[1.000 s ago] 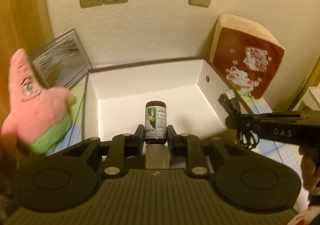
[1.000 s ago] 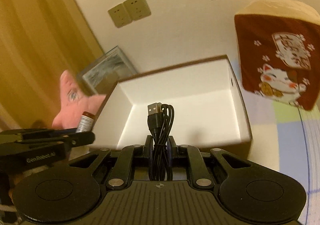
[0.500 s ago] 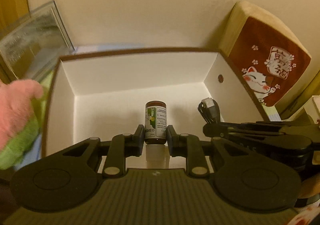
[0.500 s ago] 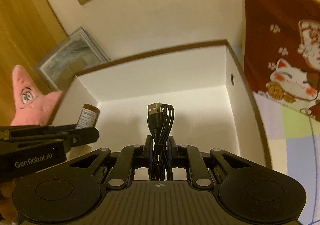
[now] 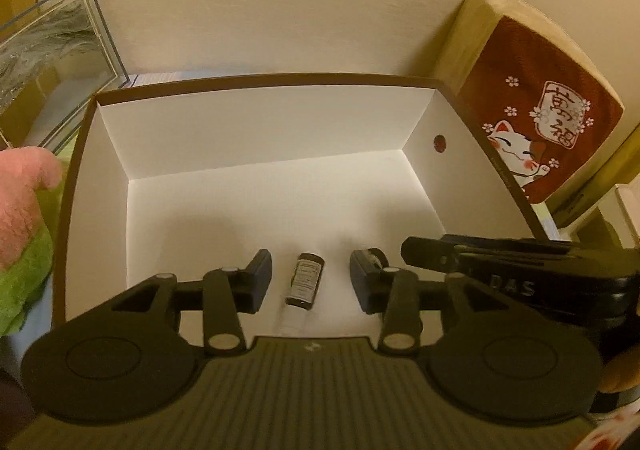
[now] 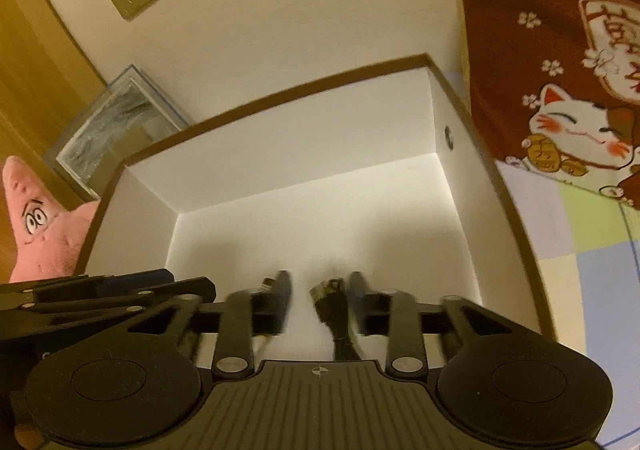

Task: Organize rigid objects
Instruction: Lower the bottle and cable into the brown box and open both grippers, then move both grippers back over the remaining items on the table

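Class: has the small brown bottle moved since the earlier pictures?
Yes. The bottle has dropped from the opening left gripper onto the white box's floor.

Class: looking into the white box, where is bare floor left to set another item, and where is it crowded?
Free: the white box floor toward its back wall and left wall. Crowded: the near edge, where the bottle, cable, the opening left gripper and right gripper sit.

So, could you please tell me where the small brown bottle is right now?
In the left wrist view, the small brown bottle lies on the white box floor near its front, between the opening fingers of the left tool, untouched by either.
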The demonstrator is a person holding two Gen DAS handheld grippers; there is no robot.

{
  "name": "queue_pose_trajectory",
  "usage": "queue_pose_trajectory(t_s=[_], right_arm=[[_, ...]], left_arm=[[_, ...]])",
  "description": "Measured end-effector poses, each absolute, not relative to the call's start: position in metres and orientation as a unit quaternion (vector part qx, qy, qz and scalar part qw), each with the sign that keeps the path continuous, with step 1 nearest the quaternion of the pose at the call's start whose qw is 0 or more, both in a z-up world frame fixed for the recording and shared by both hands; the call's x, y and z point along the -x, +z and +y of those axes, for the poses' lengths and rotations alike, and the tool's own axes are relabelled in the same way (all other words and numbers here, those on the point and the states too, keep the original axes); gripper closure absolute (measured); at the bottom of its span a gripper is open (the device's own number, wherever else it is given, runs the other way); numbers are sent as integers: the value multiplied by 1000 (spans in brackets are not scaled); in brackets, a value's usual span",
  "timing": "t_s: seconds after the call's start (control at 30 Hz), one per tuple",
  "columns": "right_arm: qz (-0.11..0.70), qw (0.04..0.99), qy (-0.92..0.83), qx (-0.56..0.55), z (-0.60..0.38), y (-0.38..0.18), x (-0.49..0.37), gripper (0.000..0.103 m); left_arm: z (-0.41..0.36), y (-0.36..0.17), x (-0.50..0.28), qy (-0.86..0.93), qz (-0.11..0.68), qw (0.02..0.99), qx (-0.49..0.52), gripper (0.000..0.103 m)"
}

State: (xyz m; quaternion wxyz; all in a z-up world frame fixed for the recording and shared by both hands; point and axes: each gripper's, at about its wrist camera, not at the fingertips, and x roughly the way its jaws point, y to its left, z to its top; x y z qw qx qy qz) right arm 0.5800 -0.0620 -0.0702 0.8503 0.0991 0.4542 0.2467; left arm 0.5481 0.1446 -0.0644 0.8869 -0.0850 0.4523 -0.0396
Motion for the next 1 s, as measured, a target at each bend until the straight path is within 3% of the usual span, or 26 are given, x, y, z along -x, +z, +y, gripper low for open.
queue_pose_trajectory(t_s=[0.33, 1.0], right_arm=[[411, 869, 249, -114, -88, -32, -535, 48], [388, 888, 219, -114, -115, 6, -423, 46]], left_arm=[[148, -35, -508, -38, 438, 896, 68, 64], [144, 1, -387, -41, 434, 897, 77, 61]])
